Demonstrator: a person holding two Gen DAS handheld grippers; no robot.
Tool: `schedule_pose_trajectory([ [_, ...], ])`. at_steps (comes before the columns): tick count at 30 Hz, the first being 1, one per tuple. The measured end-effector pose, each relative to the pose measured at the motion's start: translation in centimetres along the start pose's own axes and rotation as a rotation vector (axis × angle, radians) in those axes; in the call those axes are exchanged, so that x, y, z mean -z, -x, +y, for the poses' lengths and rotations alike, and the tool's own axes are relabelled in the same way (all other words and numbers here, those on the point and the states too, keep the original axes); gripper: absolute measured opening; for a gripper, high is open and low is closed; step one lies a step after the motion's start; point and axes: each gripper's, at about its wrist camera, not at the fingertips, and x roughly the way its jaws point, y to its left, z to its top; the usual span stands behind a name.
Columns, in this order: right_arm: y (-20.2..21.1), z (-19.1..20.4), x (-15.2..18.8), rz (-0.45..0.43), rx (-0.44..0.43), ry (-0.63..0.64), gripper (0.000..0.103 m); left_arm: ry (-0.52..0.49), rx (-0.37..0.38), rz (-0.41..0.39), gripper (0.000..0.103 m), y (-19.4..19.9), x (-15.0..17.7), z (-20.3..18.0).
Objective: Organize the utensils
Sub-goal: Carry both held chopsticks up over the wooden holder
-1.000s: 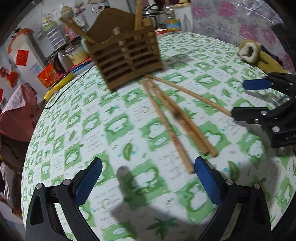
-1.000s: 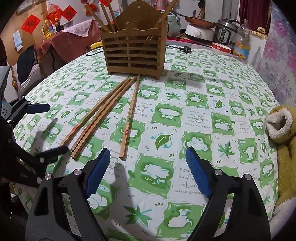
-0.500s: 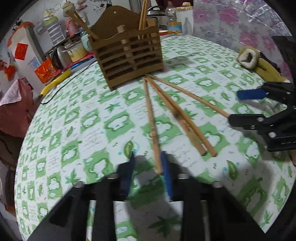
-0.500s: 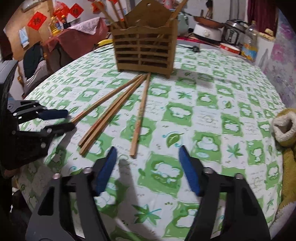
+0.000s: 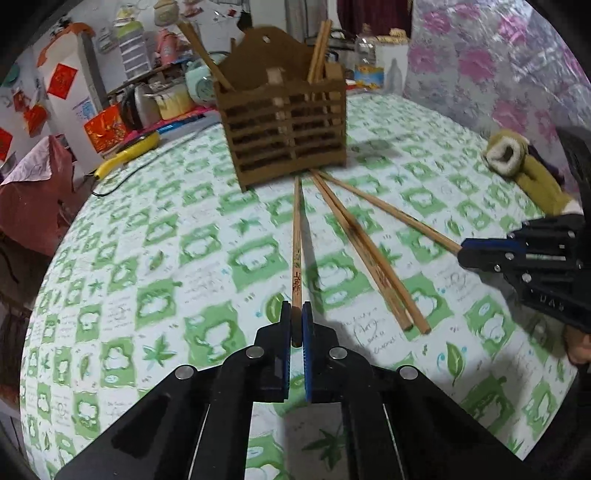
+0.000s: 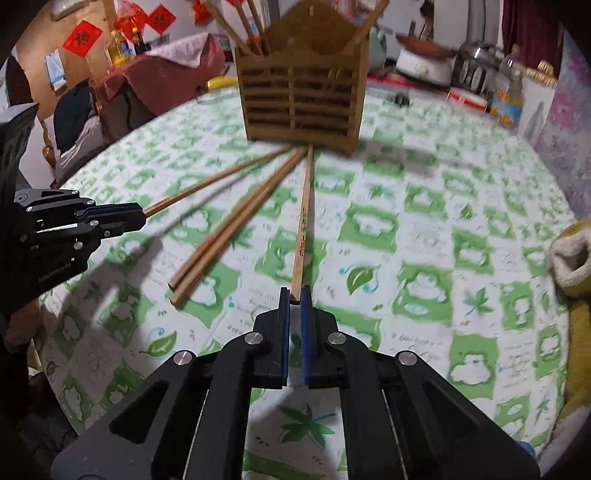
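Left tongs (image 5: 294,314): closed on the near end of the leftmost chopstick (image 5: 296,243); its blue pads (image 5: 285,325) pinch the stick from both sides. In the right wrist view these tongs (image 6: 142,218) come in from the left with that stick's (image 6: 218,179) end at their tips.

Right tongs (image 6: 294,295): closed on the near end of the rightmost chopstick (image 6: 303,229), which carries dark printing along its shaft. In the left wrist view these tongs (image 5: 461,253) sit at the right edge, tips on the end of that stick (image 5: 391,212).

Middle pair of chopsticks (image 5: 365,251): lying loose on the counter (image 5: 166,240), side by side and touching, between the two gripped sticks.

Layout: all four sticks fan out from a point just in front of the wooden holder (image 5: 282,125), far ends close to its base.

Holder: upright on the counter, slatted front, several chopsticks (image 6: 243,26) already standing in it, leaning outward.

Counter: covered by a green and white patterned cloth.

Plush toy (image 5: 524,170): yellow-green, at the counter's right edge, well apart from the sticks.
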Motion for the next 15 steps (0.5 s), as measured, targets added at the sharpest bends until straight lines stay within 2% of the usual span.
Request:
schedule_pose_trajectory([
  [7,4.9,-0.8,-3.4,-0.162,0.019,-0.014,0.006,0.041,-0.022,-0.154,0.006,5.6,-3.9,1.4],
  [15,11.1,-1.4,-9.9,-0.369,0.030,-0.027,0.006,0.039,-0.047,-0.264,0.006,9.1,-9.3,1.5],
])
